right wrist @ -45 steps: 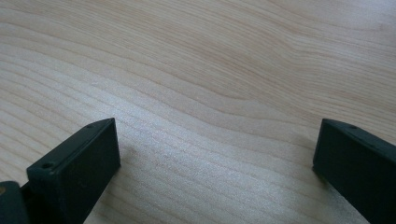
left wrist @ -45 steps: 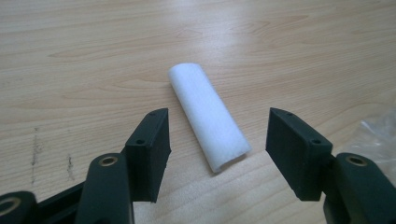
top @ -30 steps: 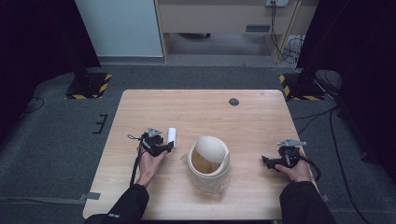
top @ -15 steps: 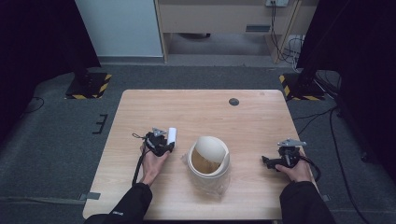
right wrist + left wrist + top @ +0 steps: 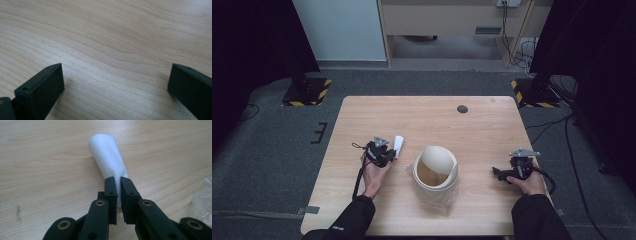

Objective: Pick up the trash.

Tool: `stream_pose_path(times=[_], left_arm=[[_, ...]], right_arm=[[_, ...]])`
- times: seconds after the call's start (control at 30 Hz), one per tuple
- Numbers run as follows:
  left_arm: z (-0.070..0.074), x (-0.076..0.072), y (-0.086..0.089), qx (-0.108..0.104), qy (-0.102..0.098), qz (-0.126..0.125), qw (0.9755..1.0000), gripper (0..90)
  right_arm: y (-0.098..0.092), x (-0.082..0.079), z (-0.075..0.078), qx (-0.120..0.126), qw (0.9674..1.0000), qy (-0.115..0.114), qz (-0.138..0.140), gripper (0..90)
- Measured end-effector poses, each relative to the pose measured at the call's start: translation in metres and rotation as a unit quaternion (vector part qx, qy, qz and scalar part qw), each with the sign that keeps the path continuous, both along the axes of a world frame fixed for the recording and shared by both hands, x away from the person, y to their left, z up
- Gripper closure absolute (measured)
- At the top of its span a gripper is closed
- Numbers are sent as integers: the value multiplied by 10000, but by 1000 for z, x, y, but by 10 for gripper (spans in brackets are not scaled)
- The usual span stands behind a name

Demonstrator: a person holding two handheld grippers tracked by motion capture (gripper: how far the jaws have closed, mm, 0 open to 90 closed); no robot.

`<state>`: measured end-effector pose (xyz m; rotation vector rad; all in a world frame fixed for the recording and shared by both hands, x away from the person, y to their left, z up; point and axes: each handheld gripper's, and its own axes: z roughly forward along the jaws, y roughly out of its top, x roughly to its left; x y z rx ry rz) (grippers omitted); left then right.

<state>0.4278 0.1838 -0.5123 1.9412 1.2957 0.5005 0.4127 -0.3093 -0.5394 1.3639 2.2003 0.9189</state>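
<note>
Left gripper (image 5: 118, 185), jaws having just closed, pinching the near end of a white foam roll (image 5: 107, 157) that lies on the wooden table (image 5: 492, 125), left of a cream tub (image 5: 435, 170) (its contents brown). Right gripper (image 5: 501, 172), jaws spread over bare wood, rests near the table's right edge.

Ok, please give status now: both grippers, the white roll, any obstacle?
Left gripper shut on white roll, jaws just closed. Right gripper open over bare table. Tub beside roll, apart.
</note>
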Motion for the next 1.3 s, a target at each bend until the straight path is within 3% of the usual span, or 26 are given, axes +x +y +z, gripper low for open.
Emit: stream_pose_path(times=[0.07, 0.1, 0.17, 0.2, 0.23, 0.3, 0.33, 0.37, 0.47, 0.5, 0.53, 0.63, 0.8, 0.97, 1.0, 1.03, 1.17, 1.3], left_arm=[[13, -9, 4, -1, -290, -25, 9996, 839], [13, -9, 4, -1, -290, -25, 9996, 839], [29, -20, 8, -113, -622, -56, 9980, 839], [29, -20, 8, -113, -622, -56, 9980, 839], [34, -24, 9, -138, -745, -70, 9971, 839], [48, -35, 10, -135, -1090, -152, 9938, 838], [48, -35, 10, -135, -1090, -152, 9938, 838], [55, -44, 12, -91, -1316, -219, 9910, 838], [65, -58, 14, -125, -1608, -307, 9864, 838], [65, -58, 14, -125, -1608, -307, 9864, 838], [68, -63, 15, -171, -1680, -332, 9851, 838], [76, -79, 19, -328, -1808, -400, 9822, 837], [81, -89, 23, -408, -1874, -479, 9803, 836], [87, -97, 26, -472, -2022, -566, 9766, 836], [91, -99, 25, -513, -2138, -603, 9737, 836], [91, -99, 25, -513, -2138, -603, 9737, 836], [99, -103, 21, -514, -2347, -744, 9678, 836], [105, -105, 22, -531, -2440, -744, 9655, 836]], right_arm=[[0, 0, 0, 0, 10000, -2, 4, 7], [0, 0, 0, 0, 10000, -2, 4, 7], [0, 0, 0, -3, 10000, -10, 4, 9], [0, 0, 0, -3, 10000, -10, 4, 10], [0, 0, 0, -8, 10000, -15, 7, 12], [0, 0, 0, 7, 10000, -20, 24, 25], [0, 0, 0, 16, 10000, -30, 31, 33], [0, 0, 0, 21, 10000, -41, 40, 41], [0, 0, 1, 14, 10000, -60, 60, 74], [0, 0, 1, 14, 10000, -60, 60, 74], [0, 0, 3, 11, 9999, -49, 89, 123], [2, 0, 5, -30, 9999, -39, 126, 160], [2, 0, 9, -69, 9998, -61, 164, 185], [3, 0, 16, 89, 9995, -261, 133, 216], [3, 0, 20, 151, 9992, -356, 112, 221], [3, 0, 20, 151, 9992, -356, 112, 221], [2, 0, 29, 407, 9973, -615, -5, 236], [0, -1, 37, 529, 9950, -848, -67, 250]])
